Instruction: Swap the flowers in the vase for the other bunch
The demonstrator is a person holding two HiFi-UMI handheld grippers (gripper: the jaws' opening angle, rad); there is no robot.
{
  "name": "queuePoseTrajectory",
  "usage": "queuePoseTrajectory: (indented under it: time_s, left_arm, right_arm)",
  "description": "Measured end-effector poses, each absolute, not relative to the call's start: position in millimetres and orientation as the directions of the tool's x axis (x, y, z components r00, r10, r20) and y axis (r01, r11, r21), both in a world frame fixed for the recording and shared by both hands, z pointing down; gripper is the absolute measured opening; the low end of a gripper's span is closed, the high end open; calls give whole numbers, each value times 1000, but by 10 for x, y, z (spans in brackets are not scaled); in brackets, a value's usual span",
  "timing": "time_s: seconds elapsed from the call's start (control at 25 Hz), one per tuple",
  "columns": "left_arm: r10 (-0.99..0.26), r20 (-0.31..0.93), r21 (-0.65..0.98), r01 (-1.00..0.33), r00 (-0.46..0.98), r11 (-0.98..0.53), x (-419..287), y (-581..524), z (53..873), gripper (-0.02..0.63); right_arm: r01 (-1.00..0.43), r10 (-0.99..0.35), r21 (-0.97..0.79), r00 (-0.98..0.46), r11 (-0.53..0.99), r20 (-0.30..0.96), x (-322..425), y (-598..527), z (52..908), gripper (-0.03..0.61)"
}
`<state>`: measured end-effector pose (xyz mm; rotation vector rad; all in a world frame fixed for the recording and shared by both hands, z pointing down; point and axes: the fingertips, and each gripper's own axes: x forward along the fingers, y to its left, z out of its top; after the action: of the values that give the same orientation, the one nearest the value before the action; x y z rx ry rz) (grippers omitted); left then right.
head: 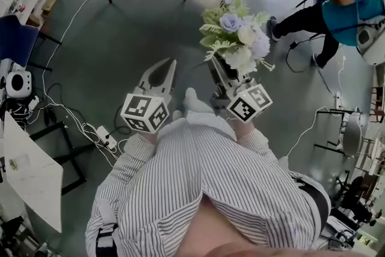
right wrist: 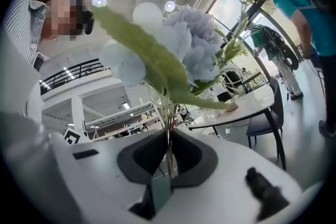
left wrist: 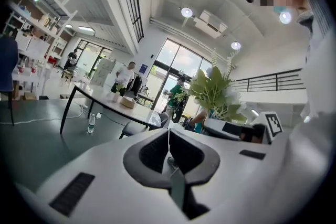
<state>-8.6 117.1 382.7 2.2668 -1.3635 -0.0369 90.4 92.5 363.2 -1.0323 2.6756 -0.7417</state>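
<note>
**Right gripper**: clenched on the thin green stems of the flower bunch. The jaws are almost together with the stems pinched between them. The number of stems is hard to count in the distorted view.

**Flower bunch:** pale lilac and white blooms with fern-like green leaves. It is carried in the air above the grey floor, with the heads pointing away from the person's striped shirt.

**Left gripper**: jaws pressed together with nothing between them. It is held near the right gripper, on the left side of the head view.

**Surroundings:** a white table, with a bottle standing on the floor beneath it. A person in a teal top is at the upper right of the head view.
</note>
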Motion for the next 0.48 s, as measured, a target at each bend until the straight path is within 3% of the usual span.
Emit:
queuePoseTrajectory:
  time_s: [0.24, 0.48]
  left_arm:
    - [-836, 230, 464, -811, 498, -355, -231, 687, 4009, 15]
    - [-866, 237, 453, -838, 441, -303, -426, -639, 3945, 15]
  right_arm:
    - [-573, -653, -493, -757, 655, 13, 696, 426, 3759, 34]
    - [-551, -646, -516, -764, 656, -6, 606, -960, 3645, 34]
